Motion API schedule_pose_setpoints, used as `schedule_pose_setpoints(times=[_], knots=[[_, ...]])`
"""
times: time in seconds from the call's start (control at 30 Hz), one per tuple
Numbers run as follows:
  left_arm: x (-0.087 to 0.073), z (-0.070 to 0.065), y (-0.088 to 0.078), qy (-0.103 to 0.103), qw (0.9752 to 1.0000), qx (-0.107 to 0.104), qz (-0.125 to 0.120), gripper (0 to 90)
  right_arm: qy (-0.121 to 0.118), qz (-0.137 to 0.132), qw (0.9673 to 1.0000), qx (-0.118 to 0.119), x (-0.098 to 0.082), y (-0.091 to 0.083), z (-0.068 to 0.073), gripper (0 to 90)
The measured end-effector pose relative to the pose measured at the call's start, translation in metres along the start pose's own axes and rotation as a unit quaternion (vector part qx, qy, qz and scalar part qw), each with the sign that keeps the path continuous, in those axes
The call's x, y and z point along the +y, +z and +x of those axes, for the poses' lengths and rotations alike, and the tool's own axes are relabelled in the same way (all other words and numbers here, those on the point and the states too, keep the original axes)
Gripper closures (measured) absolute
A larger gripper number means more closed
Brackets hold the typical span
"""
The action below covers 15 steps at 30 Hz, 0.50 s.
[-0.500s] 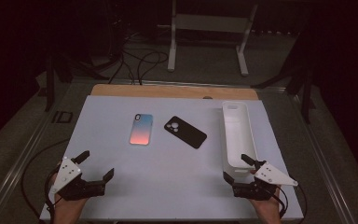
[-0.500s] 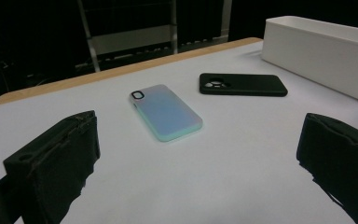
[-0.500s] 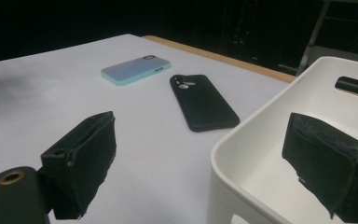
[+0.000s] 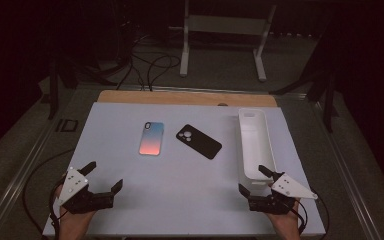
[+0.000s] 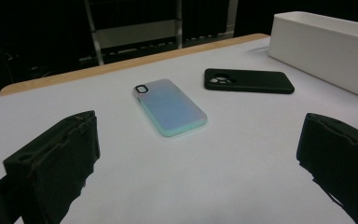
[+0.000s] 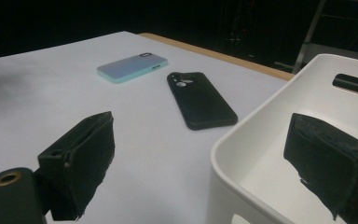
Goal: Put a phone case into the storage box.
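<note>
Two phones lie back-up mid-table: one with a pink-to-blue gradient case [image 4: 151,138] [image 5: 170,106] [image 6: 133,66] and, to its right, a black one [image 4: 199,141] [image 5: 248,80] [image 6: 199,100]. A long white bin [image 4: 255,142] [image 5: 324,46] [image 6: 279,154] stands empty at the right. My left gripper [image 4: 104,176] [image 5: 198,163] rests open at the near left corner, well short of the phones. My right gripper [image 4: 252,180] [image 6: 205,172] is open at the near right, one jaw over the bin's near end and the other outside its wall. Neither holds anything.
The white table top [image 4: 180,195] has a wooden strip [image 4: 185,97] along its far edge. Beyond it stand a metal frame [image 4: 225,30] and cables [image 4: 150,62] on the dark floor. Open table lies between the grippers.
</note>
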<state>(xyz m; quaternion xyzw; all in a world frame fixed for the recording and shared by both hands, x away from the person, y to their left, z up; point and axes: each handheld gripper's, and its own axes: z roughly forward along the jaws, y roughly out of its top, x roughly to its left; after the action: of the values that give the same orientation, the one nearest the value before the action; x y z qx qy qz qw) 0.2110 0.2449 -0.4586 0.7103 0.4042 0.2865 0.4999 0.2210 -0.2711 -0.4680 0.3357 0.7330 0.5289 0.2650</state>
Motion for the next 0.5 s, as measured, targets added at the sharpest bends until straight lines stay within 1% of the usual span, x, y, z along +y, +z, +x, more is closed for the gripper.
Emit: schedule_pose_setpoints(times=[0.1, 0.27, 0.5], knots=[[0.0, -0.001, 0.002, -0.003, 1.0, 0.001, 0.002, 0.0, 0.004, 0.0, 1.0, 0.0, 0.0, -0.001, 0.0, 8.6], [0.003, -0.002, 0.005, -0.005, 0.9999, 0.009, 0.011, 0.0, 0.008, -0.001, 1.0, -0.005, 0.001, -0.001, -0.001, 8.5], [0.008, -0.004, 0.013, -0.009, 0.9997, 0.011, 0.02, 0.0, 0.007, -0.001, 0.9999, -0.008, 0.002, -0.001, -0.003, 8.5]])
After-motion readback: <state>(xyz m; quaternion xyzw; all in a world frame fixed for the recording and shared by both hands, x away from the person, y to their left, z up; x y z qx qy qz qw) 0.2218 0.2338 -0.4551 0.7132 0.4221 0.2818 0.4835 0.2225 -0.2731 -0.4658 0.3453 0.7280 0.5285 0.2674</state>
